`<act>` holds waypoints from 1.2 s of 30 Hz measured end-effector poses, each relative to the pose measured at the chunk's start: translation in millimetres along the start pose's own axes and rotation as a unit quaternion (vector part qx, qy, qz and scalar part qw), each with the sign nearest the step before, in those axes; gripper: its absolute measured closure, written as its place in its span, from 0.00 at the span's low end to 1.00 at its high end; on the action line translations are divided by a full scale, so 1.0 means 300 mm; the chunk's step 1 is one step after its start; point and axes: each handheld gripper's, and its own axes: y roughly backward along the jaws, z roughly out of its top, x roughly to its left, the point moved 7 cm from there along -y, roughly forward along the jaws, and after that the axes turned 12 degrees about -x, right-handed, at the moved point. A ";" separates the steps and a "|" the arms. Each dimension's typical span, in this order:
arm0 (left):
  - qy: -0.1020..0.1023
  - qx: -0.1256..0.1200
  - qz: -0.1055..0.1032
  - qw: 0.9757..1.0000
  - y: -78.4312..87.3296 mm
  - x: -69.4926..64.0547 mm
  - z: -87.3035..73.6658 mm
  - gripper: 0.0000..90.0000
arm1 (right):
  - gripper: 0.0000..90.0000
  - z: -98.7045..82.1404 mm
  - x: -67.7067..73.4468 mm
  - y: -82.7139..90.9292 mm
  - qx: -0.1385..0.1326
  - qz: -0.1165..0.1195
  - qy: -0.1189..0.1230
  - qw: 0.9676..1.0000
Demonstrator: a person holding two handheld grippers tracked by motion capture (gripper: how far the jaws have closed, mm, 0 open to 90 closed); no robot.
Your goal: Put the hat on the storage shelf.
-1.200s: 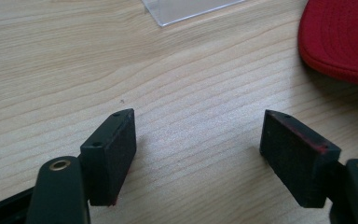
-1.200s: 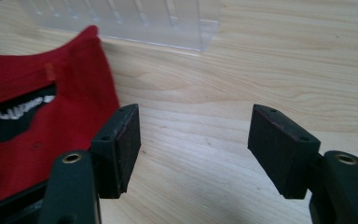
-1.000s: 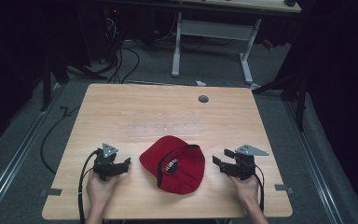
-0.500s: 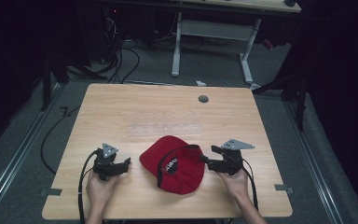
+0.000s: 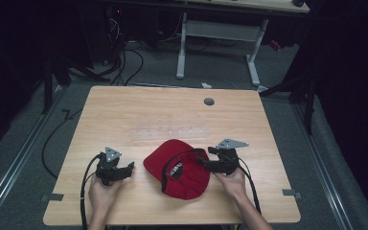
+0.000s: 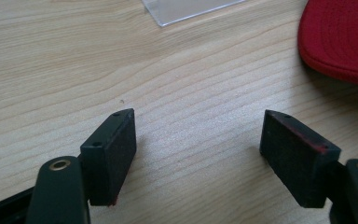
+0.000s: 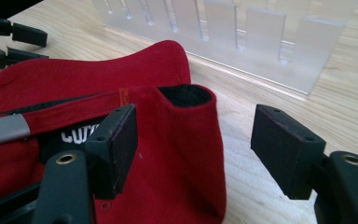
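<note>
A red cap (image 5: pixel 177 167) lies upside down at the table's near middle, with a black lining and a strap (image 7: pixel 9 128) across its back opening. My right gripper (image 5: pixel 203 162) stands open at the cap's right edge. In the right gripper view the cap's upright back rim (image 7: pixel 186 121) stands between the jaws of the right gripper (image 7: pixel 196 135), and neither pad presses on it. My left gripper (image 5: pixel 127 168) rests open on the wood a little left of the cap. The left gripper (image 6: pixel 198 135) has bare table between its jaws, and the cap's edge (image 6: pixel 340 37) lies farther off.
A clear plastic slotted rack (image 7: pixel 242 37) lies on the wooden table (image 5: pixel 124 110) just beyond the cap. A round cable hole (image 5: pixel 209 101) sits near the far edge. Tape marks (image 5: pixel 52 197) are at the near corners. Desk legs and cables stand on the floor behind.
My right gripper has moved left across the table up to the cap, so that its jaws now straddle the cap's rim. The left gripper and the cap have stayed put.
</note>
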 end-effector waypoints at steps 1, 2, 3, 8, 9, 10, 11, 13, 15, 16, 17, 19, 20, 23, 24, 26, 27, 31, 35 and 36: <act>0.000 0.000 0.000 1.000 0.000 0.000 0.000 0.30 | 0.36 0.001 0.002 -0.007 0.001 0.001 0.000 1.000; 0.000 0.000 0.000 1.000 0.000 0.000 0.000 0.30 | 0.36 0.001 0.004 -0.013 0.004 0.002 -0.002 1.000; 0.000 0.000 0.000 1.000 0.000 0.000 0.000 0.30 | 0.36 0.003 0.005 -0.020 0.004 0.004 0.001 1.000; 0.001 0.000 0.000 1.000 0.000 0.000 0.000 0.30 | 0.36 -0.001 0.010 -0.052 0.012 0.008 -0.002 1.000; 0.001 0.000 0.000 1.000 0.000 0.000 0.000 0.30 | 0.36 -0.005 0.009 -0.058 0.015 0.010 -0.003 1.000; 0.000 0.000 0.000 1.000 0.000 0.000 0.000 0.30 | 0.36 -0.005 0.009 -0.058 0.015 0.010 -0.003 1.000; 0.000 0.000 0.000 1.000 0.000 0.000 0.000 0.30 | 0.36 -0.011 0.006 -0.068 0.018 0.014 -0.004 1.000; 0.000 0.000 0.000 1.000 0.000 0.000 0.000 0.30 | 0.36 -0.024 0.004 -0.083 0.027 0.016 -0.012 0.999; 0.001 0.000 0.000 1.000 0.000 0.000 0.000 0.30 | 0.37 -0.030 0.003 -0.093 0.030 0.018 -0.016 0.999; 0.001 0.000 0.000 1.000 0.000 0.000 0.000 0.30 | 0.37 -0.033 0.002 -0.098 0.030 0.019 -0.017 0.999; 0.000 0.000 0.000 1.000 0.000 0.000 0.000 0.30 | 0.37 -0.036 0.003 -0.102 0.032 0.020 -0.018 0.999; 0.000 0.000 0.000 1.000 0.000 0.000 0.000 0.30 | 0.38 -0.042 0.002 -0.110 0.034 0.022 -0.017 0.999; 0.001 0.000 0.000 1.000 0.000 0.000 0.000 0.30 | 0.38 -0.045 0.001 -0.113 0.036 0.022 -0.019 0.999; 0.001 -0.001 0.000 1.000 0.000 0.000 0.000 0.30 | 0.41 -0.054 0.001 -0.123 0.040 0.024 -0.020 0.999; 0.001 -0.001 0.000 1.000 0.000 0.000 0.000 0.30 | 0.42 -0.057 0.001 -0.125 0.041 0.024 -0.020 0.999; 0.001 0.000 0.000 1.000 0.000 0.000 0.000 0.30 | 0.45 -0.063 0.001 -0.131 0.045 0.024 -0.018 0.999; 0.001 -0.001 0.000 1.000 0.000 0.000 0.000 0.30 | 0.47 -0.066 0.001 -0.132 0.047 0.023 -0.017 0.998; 0.000 0.000 0.000 1.000 0.000 0.000 0.000 0.30 | 0.57 -0.073 0.003 -0.137 0.048 0.023 -0.006 0.999; 0.000 0.000 0.000 1.000 0.000 0.000 0.000 0.30 | 0.69 -0.069 0.012 -0.135 0.042 0.032 0.002 0.999; 0.000 0.000 0.000 1.000 0.000 0.000 0.000 0.30 | 0.69 -0.069 0.012 -0.135 0.042 0.032 0.002 0.999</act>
